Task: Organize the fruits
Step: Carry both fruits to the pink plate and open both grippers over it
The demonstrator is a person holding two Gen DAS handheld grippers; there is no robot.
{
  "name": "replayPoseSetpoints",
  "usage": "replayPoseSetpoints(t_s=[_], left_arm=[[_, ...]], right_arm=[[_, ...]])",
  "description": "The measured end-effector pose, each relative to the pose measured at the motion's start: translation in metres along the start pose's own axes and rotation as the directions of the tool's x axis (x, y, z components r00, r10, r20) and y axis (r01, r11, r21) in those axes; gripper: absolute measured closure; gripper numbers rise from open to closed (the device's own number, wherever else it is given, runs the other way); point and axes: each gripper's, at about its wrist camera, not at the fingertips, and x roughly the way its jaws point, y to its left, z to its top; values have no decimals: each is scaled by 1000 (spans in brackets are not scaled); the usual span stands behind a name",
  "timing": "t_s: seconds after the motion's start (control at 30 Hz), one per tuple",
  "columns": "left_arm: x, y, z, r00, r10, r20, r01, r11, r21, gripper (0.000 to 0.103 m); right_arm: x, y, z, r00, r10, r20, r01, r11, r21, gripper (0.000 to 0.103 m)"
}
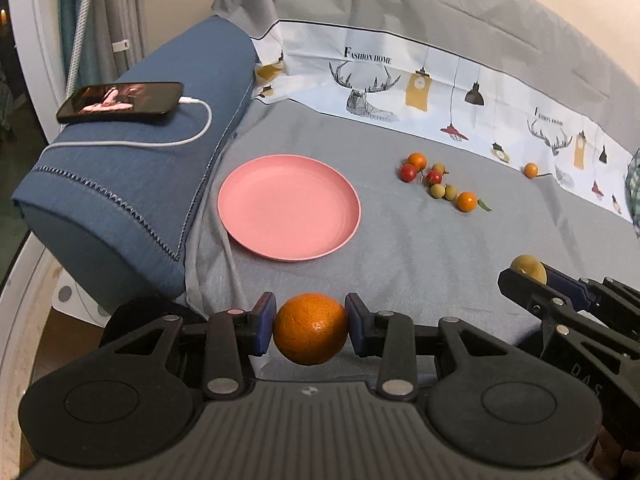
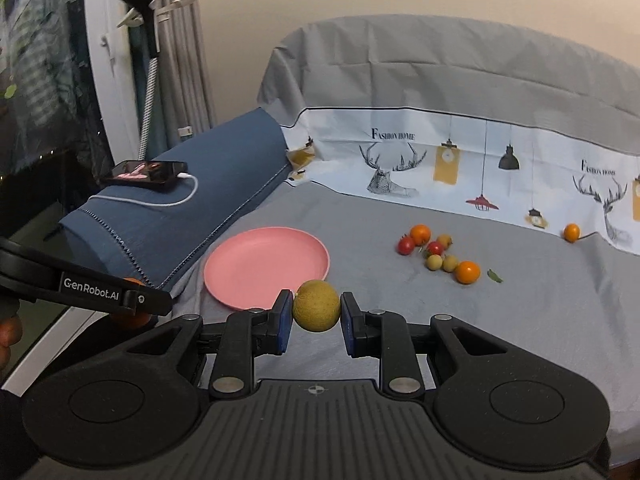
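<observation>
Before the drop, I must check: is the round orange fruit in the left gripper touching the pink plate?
Apart. Left wrist view shows grey sheet between orange fruit and pink plate.

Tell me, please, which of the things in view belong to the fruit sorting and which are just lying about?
Belongs to the job:
- orange, held in the left gripper
- yellow-green fruit, held in the right gripper
- pink plate, nothing on it
- cluster of small fruits on the grey sheet
- lone small orange fruit

Just lying about:
- phone with its charging cable
- blue cushion
- loose leaf

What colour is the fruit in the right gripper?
Yellowish-green fruit, clearest in the right wrist view.
</observation>
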Motion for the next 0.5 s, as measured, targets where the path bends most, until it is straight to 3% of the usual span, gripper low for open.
replayPoseSetpoints(t_s=[0.5], left_arm=[[-4, 11, -3, 999, -32, 23, 32, 999, -34, 61]], right_arm=[[1, 12, 2, 1000, -13, -19, 12, 999, -50, 77]])
